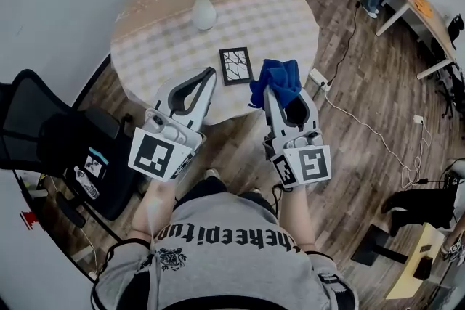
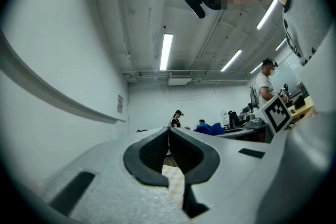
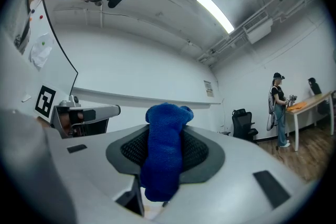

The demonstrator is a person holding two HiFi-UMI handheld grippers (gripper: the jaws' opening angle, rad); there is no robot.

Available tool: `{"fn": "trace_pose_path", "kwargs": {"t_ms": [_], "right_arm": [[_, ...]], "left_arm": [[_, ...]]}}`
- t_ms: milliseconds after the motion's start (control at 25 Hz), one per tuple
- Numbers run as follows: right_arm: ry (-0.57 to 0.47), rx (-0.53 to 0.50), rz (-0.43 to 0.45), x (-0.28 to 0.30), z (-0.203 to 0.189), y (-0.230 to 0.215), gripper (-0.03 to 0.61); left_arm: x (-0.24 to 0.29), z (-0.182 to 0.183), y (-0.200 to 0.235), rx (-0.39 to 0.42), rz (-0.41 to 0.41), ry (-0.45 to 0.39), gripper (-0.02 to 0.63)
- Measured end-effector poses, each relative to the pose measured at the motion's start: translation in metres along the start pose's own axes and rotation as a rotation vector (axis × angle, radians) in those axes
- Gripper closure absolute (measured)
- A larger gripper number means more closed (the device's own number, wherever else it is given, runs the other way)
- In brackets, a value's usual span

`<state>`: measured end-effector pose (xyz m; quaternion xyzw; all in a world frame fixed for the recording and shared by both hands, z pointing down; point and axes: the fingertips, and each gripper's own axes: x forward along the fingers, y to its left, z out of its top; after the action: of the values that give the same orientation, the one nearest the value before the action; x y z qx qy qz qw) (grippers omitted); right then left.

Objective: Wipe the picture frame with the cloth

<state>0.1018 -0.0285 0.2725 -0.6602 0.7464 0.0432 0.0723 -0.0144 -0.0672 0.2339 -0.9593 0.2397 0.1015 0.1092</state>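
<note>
Shirt (image 1: 218,247): printed lettering, upside down, not fully legible.
Frame (image 1: 235,65): flat on round bench (image 1: 156,47), picture centre, between gripper tips.
Cloth (image 1: 276,80): blue, clamped in right gripper (image 1: 278,99) fingers, just right of frame.
Left gripper (image 1: 210,75): fingers closed together, empty.
Vase (image 1: 203,11), white flowers: upper centre.

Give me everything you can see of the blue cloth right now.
The cloth is deep blue with a nubby, towel-like texture, and it is crumpled into a thick wad rather than spread flat. The right hand-held gripper has its jaws shut on the middle of it. One rounded end bulges out past the jaw tips and the other hangs below them. From the head view it sits over the near edge of the round table, just right of the picture frame. Whether it touches either cannot be told.
</note>
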Motion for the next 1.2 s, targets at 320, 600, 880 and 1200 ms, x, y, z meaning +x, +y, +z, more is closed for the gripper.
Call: {"fn": "trace_pose_path", "kwargs": {"t_ms": [320, 600, 880, 1200], "right_arm": [[-0.002, -0.007, -0.049, 0.014, -0.005, 0.015, 0.433], [0.022, -0.014, -0.072, 0.02, -0.013, 0.019, 0.433], [0.039, 0.003, -0.081, 0.034, -0.023, 0.006, 0.433], [0.058, 0.006, -0.032, 0.082, -0.033, -0.008, 0.433]], "left_arm": [[-0.007, -0.006, 0.024, -0.011, -0.047, -0.003, 0.598], [-0.003, -0.017, 0.029, -0.046, -0.079, 0.003, 0.597], [0.008, -0.031, 0.039, -0.057, -0.076, 0.024, 0.598], [0.036, -0.042, 0.072, -0.056, -0.033, 0.029, 0.597]]}}
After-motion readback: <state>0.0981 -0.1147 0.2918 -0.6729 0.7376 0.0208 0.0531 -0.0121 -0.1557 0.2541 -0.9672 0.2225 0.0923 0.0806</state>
